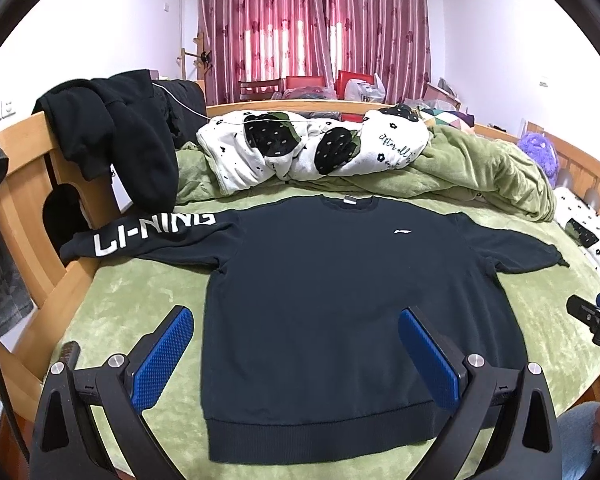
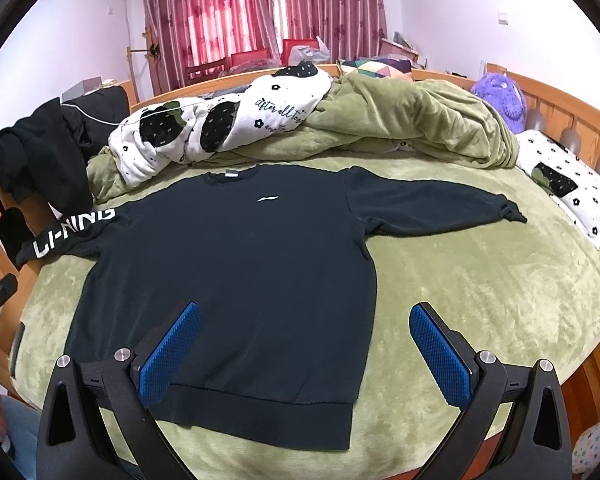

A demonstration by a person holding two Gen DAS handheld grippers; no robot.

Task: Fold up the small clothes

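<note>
The left gripper point(image 1: 296, 320) and the right gripper point(image 2: 304, 316) are held wide open — nothing is gripped. Just beyond their blue pads point(image 1: 162, 364), a black sweatshirt point(image 1: 332, 304) is spread flat on the green blanket point(image 2: 480, 272) (sleeves outstretched), its lettered sleeve point(image 1: 148, 232) draped past the left gripper's side.

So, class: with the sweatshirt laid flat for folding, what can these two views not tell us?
- Sweatshirt: its underside is hidden against the green bedspread in both views.
- Lettered sleeve: its cuff hangs over the wooden bed frame, so the end is unseen.
- Collar tag: too small to read.
- Right gripper: only a cropped edge appears in the left view.
</note>
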